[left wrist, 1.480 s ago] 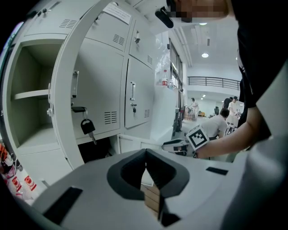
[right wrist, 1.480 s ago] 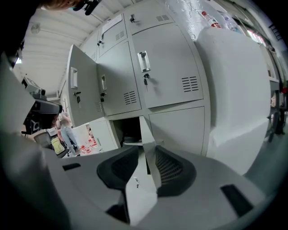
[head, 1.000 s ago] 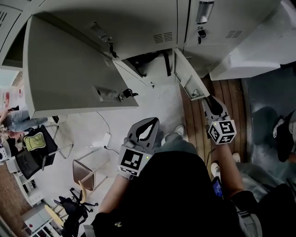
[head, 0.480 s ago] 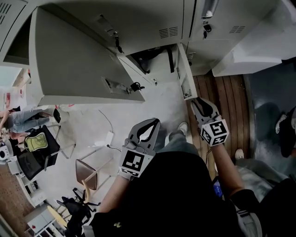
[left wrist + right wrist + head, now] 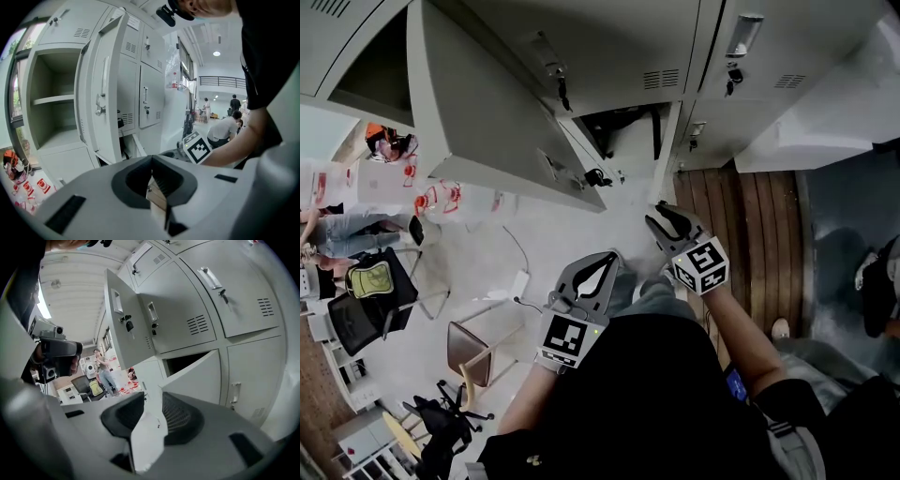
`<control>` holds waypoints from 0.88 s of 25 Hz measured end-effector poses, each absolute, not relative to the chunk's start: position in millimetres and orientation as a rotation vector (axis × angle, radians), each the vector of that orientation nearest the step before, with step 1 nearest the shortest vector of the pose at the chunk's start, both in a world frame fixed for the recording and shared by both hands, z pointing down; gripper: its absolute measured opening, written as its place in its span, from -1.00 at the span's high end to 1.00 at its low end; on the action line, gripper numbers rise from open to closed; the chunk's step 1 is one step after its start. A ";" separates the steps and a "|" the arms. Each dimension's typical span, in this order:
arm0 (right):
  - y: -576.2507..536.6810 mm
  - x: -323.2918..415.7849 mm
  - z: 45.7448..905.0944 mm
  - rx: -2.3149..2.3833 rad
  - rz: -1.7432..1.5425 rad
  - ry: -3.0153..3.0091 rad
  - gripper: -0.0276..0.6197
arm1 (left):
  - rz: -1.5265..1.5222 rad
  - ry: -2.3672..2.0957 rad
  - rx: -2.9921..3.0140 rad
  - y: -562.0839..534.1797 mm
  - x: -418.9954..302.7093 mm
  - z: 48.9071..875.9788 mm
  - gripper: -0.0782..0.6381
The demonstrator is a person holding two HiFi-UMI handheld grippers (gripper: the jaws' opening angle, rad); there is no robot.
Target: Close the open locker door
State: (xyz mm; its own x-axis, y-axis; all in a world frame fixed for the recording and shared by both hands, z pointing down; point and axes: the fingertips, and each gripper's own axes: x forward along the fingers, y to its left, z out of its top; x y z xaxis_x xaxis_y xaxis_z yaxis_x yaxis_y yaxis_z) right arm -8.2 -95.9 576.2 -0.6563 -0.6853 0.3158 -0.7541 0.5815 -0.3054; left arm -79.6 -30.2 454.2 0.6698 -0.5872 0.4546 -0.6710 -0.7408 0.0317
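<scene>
Grey lockers fill the top of the head view. A tall upper door (image 5: 487, 122) stands wide open at the left, seen also as the upper door (image 5: 124, 329) with keys in its lock. Below it a dark lower compartment (image 5: 623, 127) shows between a left lower door (image 5: 581, 155) and a narrow right lower door (image 5: 667, 141) that stands only slightly ajar (image 5: 197, 376). My right gripper (image 5: 661, 220) hangs below that door, apart from it, jaws a little open and empty. My left gripper (image 5: 609, 258) is shut on nothing, lower and to the left.
The open upper locker with a shelf (image 5: 51, 108) is bare inside. A white block (image 5: 825, 112) stands at the right over wooden flooring (image 5: 764, 234). Chairs (image 5: 370, 300), a stool (image 5: 473, 352) and a cable lie on the pale floor at the left. People stand in the background (image 5: 225, 129).
The narrow right lower door has swung from well open to nearly shut. My right gripper has left its edge and moved left and back. The left gripper has barely moved.
</scene>
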 end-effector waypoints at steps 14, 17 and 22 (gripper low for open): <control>-161.3 -64.6 599.0 0.992 0.538 -2.781 0.55 | 0.655 -1.128 2.636 -28.3 -99.2 453.8 0.72; -178.0 -64.8 610.6 0.982 0.516 -2.761 0.55 | 0.661 -1.158 2.638 -30.5 -100.1 452.3 0.72; -204.6 -65.3 625.3 0.999 0.505 -2.739 0.55 | 0.712 -1.202 2.583 -29.8 -104.7 461.5 0.72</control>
State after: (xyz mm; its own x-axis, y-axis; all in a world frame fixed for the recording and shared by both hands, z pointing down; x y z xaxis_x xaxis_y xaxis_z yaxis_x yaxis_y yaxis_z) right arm -65.3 -204.6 625.3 -0.7571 -0.5889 0.2829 -0.6510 0.7160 -0.2519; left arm -104.7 -29.8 461.5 0.5520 -0.6632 0.5054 -0.7621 -0.6472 -0.0170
